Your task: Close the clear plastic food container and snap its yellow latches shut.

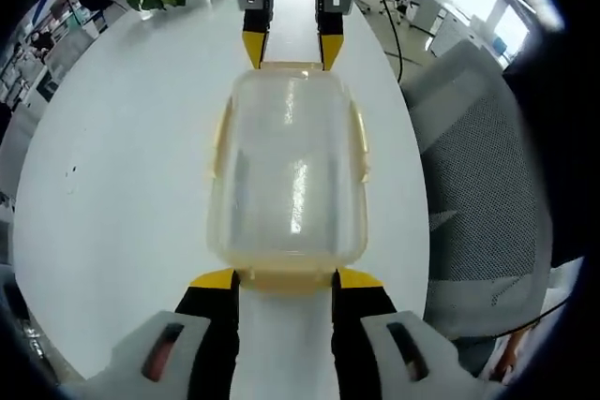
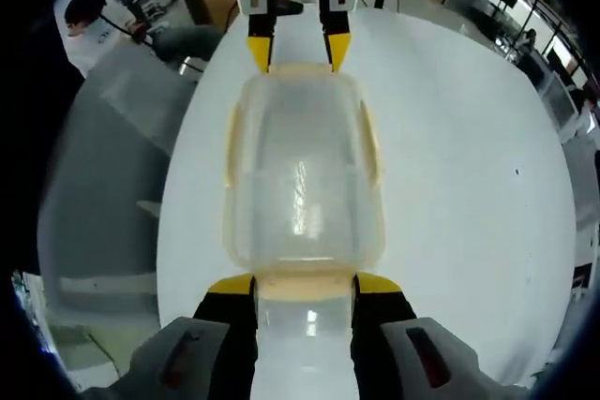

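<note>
A: Item one, the container (image 1: 289, 175): where is it?

B: On the white table (image 1: 112, 185), lid on, lengthwise between your two grippers.

A: Jaws?

B: Your left gripper (image 1: 285, 278) has its jaws set wide, tips at the near end latch (image 1: 285, 279). Your right gripper (image 2: 304, 285) matches at the opposite end. I judge you brace both ends so the box stays put while you press.

A: Side latches?

B: Yellow, along the long edges; I cannot tell if they are snapped.
</note>
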{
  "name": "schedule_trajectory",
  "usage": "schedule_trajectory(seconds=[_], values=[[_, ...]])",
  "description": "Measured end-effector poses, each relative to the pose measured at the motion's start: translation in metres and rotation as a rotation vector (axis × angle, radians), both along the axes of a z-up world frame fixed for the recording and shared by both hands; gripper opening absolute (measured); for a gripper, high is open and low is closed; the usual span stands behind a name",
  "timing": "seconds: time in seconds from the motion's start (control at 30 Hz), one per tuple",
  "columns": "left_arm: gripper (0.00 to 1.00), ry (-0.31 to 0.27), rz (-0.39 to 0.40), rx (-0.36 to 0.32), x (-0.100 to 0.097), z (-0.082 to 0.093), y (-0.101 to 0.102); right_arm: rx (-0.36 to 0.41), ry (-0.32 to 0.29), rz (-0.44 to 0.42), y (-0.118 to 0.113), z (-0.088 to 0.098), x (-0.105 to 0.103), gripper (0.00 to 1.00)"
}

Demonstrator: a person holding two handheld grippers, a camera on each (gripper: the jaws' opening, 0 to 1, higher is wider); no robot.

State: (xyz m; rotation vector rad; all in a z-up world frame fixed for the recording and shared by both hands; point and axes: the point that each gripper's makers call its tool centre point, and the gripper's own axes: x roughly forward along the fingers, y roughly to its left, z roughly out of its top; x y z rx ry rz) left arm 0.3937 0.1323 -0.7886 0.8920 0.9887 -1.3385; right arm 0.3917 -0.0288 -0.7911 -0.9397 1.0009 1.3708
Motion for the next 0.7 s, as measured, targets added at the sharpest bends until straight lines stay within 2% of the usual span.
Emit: schedule_trajectory(seconds=[0.7], values=[[0.37,0.007,0.02,0.001,-0.002,-0.002,-0.033,-0.023,-0.009,0.019,-0.033,-0.002,0.004,0.37]])
